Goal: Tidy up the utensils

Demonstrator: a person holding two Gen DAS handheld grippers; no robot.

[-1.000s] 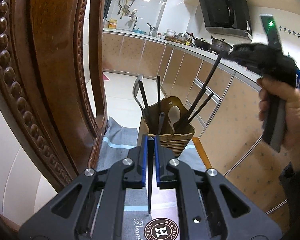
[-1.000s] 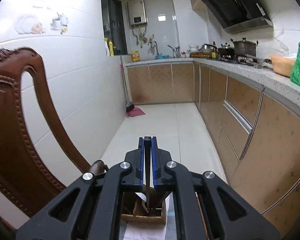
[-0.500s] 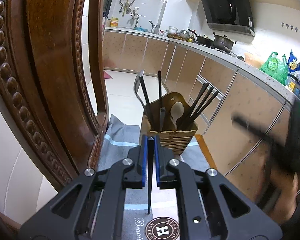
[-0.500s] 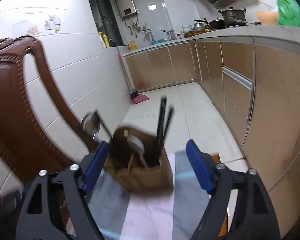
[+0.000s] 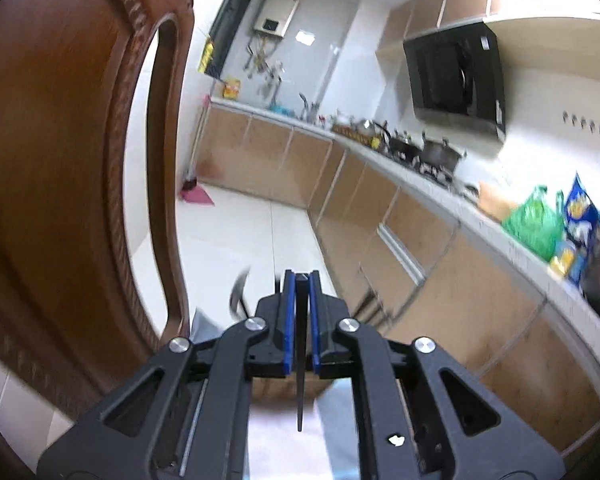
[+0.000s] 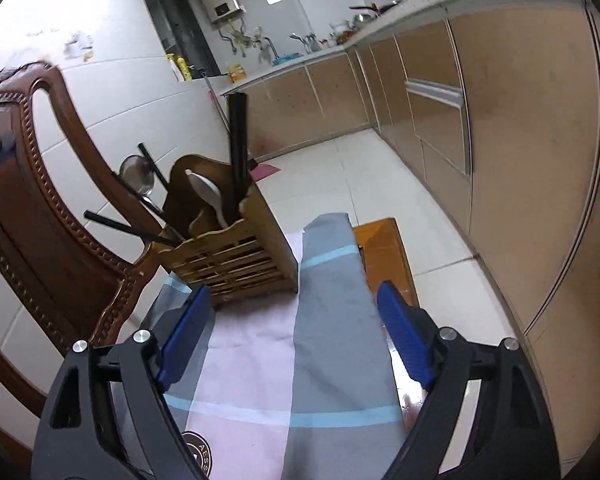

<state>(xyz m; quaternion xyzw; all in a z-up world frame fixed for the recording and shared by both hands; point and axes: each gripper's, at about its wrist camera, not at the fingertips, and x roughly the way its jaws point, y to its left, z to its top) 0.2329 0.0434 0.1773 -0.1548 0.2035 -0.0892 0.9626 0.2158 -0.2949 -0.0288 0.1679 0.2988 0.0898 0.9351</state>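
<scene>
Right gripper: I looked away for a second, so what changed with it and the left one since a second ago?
The right gripper opened from shut, empty, and dropped to face the wooden utensil holder. The left gripper tilted upward, hiding most of the holder. Unchanged: it stays shut on the black chopstick.

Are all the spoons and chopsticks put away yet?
Nearly. The wooden holder already has black chopsticks, a white spoon and a metal ladle standing in it. The left hand-held gripper is shut on one more black chopstick, not yet put in. The right hand-held gripper is open and empty.
</scene>
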